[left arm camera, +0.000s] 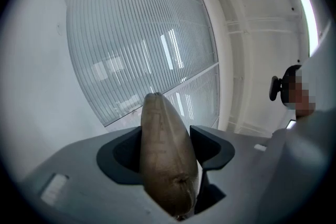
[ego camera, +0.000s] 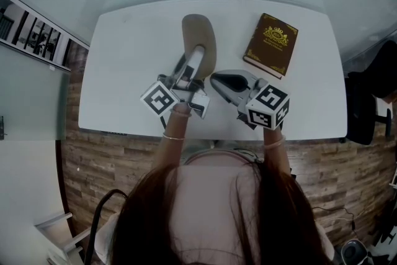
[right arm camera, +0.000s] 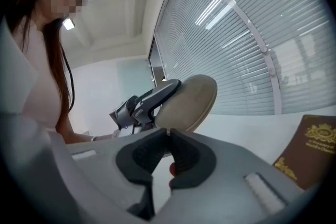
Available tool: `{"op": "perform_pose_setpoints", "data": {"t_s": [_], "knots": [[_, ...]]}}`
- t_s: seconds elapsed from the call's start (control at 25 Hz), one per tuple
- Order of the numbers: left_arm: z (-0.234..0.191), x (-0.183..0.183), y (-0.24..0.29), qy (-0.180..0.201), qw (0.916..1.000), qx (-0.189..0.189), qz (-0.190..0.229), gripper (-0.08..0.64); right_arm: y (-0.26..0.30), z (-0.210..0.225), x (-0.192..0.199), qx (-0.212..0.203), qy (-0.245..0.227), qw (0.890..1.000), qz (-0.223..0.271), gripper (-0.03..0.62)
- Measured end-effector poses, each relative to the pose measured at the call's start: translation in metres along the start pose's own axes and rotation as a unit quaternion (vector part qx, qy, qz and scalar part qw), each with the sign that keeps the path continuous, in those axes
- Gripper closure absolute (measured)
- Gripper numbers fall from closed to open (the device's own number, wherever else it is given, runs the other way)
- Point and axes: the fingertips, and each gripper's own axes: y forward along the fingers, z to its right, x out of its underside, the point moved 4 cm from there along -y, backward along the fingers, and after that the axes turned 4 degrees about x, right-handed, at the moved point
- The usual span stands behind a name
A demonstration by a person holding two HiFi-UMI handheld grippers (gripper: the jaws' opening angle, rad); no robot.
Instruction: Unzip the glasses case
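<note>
- The left gripper (ego camera: 196,58) was clamped on a tan, oval fabric glasses case (ego camera: 200,31). In the left gripper view its two dark pads pressed on the case's flanks, with the seamed edge of the case facing the camera.
- The case stood out past the jaw tips toward 12 o'clock in the head view. It was held up off the white table (ego camera: 124,71).
- The right gripper (right arm camera: 167,136) had its jaws closed together, tip against tip. A thin pale sliver showed right at the tips, and I could not tell whether it was the zip pull.
- In the head view the right gripper sat at 4 o'clock of the case, with its dark jaws pointing toward 9 o'clock at the case's near end.
- In the right gripper view the case's rounded end rose just beyond the closed tips at 1 o'clock.
- Each gripper carried its cube with square markers, the left one (ego camera: 160,99) and the right one (ego camera: 268,105), both at the near table edge.
- A brown hardback book with a gold emblem (ego camera: 271,44) lay flat on the table at 1 o'clock of the right gripper, well apart from the case.
- A ribbed glass wall (left arm camera: 136,34) stood behind the table.
</note>
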Motion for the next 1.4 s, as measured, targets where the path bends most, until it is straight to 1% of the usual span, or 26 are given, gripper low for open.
{"op": "perform_pose_setpoints", "data": {"t_s": [0.08,0.16,0.24,0.36,0.56,0.68,0.84,1.04,1.24,1.4], "knots": [[0.006,0.001,-0.001,0.041,0.999,-0.012,-0.01,0.279,-0.007,0.001,-0.002,0.012,-0.011,1.0,0.008,0.568],[0.013,0.001,-0.002,0.093,0.9951,-0.026,-0.022,0.279,-0.013,0.002,-0.003,0.024,-0.021,0.999,0.017,0.568],[0.02,0.004,-0.002,0.126,0.9909,-0.034,-0.03,0.279,-0.02,0.004,-0.003,0.035,-0.026,0.999,0.024,0.568],[0.029,0.012,-0.001,0.155,0.9864,-0.04,-0.039,0.279,-0.031,0.007,-0.004,0.048,-0.028,0.998,0.034,0.568],[0.044,0.024,-0.003,0.188,0.9801,-0.047,-0.042,0.279,-0.05,0.009,-0.004,0.062,-0.044,0.996,0.044,0.575],[0.052,0.032,-0.006,0.215,0.9742,-0.052,-0.046,0.279,-0.063,0.013,-0.003,0.079,-0.048,0.994,0.05,0.58],[0.062,0.04,-0.01,0.258,0.9626,-0.063,-0.054,0.279,-0.078,0.018,-0.003,0.113,-0.049,0.991,0.06,0.589],[0.069,0.051,-0.012,0.317,0.941,-0.088,-0.079,0.279,-0.094,0.024,-0.007,0.138,-0.061,0.986,0.072,0.589],[0.073,0.055,-0.013,0.35,0.9263,-0.1,-0.095,0.279,-0.105,0.028,-0.013,0.165,-0.067,0.98,0.09,0.589],[0.074,0.055,-0.015,0.371,0.916,-0.114,-0.1,0.279,-0.11,0.035,-0.008,0.185,-0.068,0.978,0.074,0.589]]}}
